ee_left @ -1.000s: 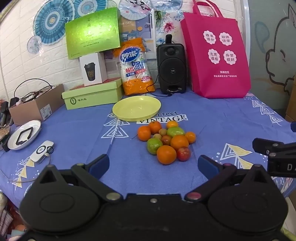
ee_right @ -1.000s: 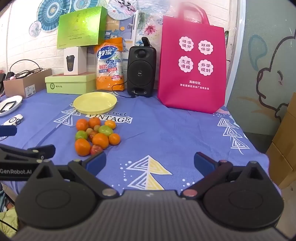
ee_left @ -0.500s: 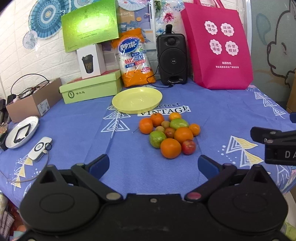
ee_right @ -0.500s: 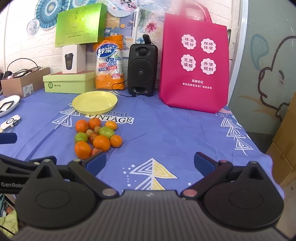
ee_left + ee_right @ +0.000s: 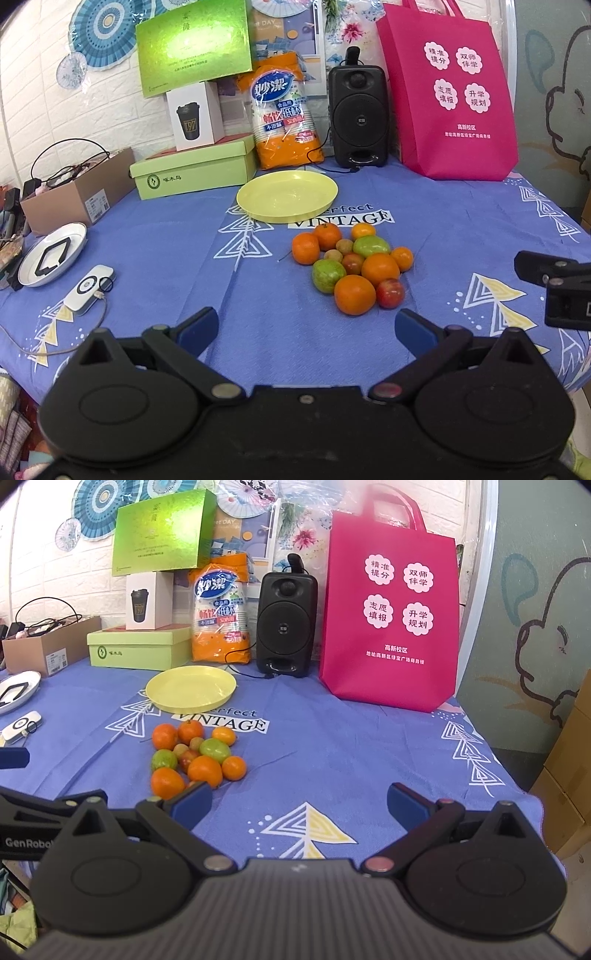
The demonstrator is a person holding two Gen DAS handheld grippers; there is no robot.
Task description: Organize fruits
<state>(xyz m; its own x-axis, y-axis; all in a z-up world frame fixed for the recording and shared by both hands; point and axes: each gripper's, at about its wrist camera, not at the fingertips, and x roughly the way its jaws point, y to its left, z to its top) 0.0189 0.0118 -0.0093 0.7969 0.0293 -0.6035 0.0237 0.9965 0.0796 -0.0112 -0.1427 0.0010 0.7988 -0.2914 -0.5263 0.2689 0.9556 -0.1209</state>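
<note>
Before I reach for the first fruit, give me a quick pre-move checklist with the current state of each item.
1. Left tool open and holding nothing: ok.
2. Right tool open and holding nothing: ok.
3. Yellow plate free to receive fruit, nothing in it: ok.
4. Fruit pile still on the tablecloth, in front of the plate, none sorted yet: ok.
5. Nearest orange free to approach, with bare cloth between it and the left tool: ok. The red fruit sits right beside it, so a clean grasp: cannot tell.
6. Tools clear of each other; the right one shows at the left view's right edge, apart: ok.
</note>
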